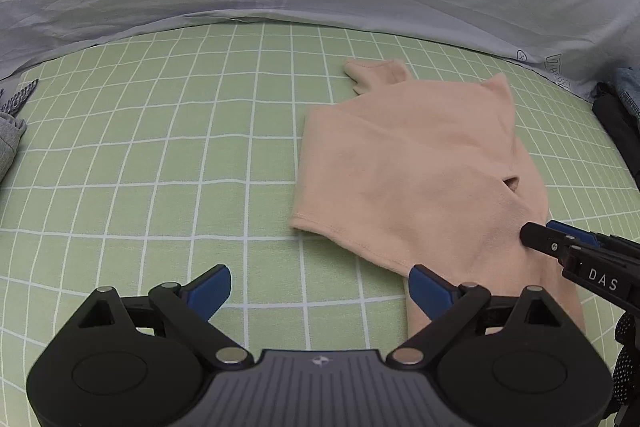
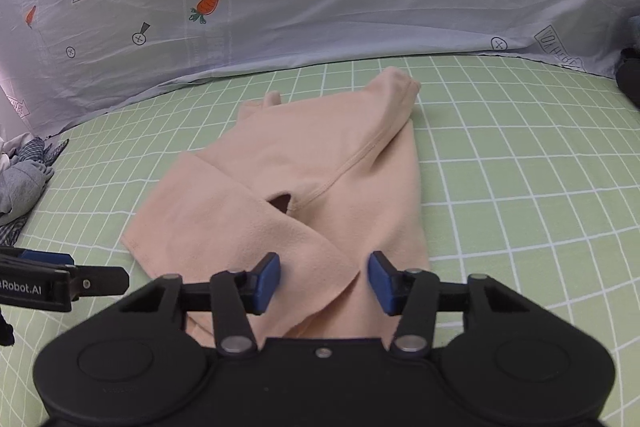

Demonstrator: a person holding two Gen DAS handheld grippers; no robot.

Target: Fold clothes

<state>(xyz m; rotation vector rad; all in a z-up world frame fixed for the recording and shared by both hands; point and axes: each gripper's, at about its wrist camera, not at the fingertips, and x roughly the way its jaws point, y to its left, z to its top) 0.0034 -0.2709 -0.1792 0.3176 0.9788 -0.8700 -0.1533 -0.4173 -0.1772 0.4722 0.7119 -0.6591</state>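
One peach fleece garment (image 2: 304, 163) lies partly folded on the green grid-patterned sheet (image 1: 140, 167), its sleeves crossed over the body with a small gap between them. Both the left gripper (image 1: 320, 291) and right gripper (image 2: 324, 277) hover spread, holding nothing, above the garment's near edge. One grey clothing heap (image 2: 20, 183) sits at the sheet's left edge.

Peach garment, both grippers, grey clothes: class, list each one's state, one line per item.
peach garment: partly folded, sleeves crossed, lying flat on the green checked sheet
left gripper: open, empty
right gripper: open, fingers either side of the garment's near end
grey clothes: crumpled heap
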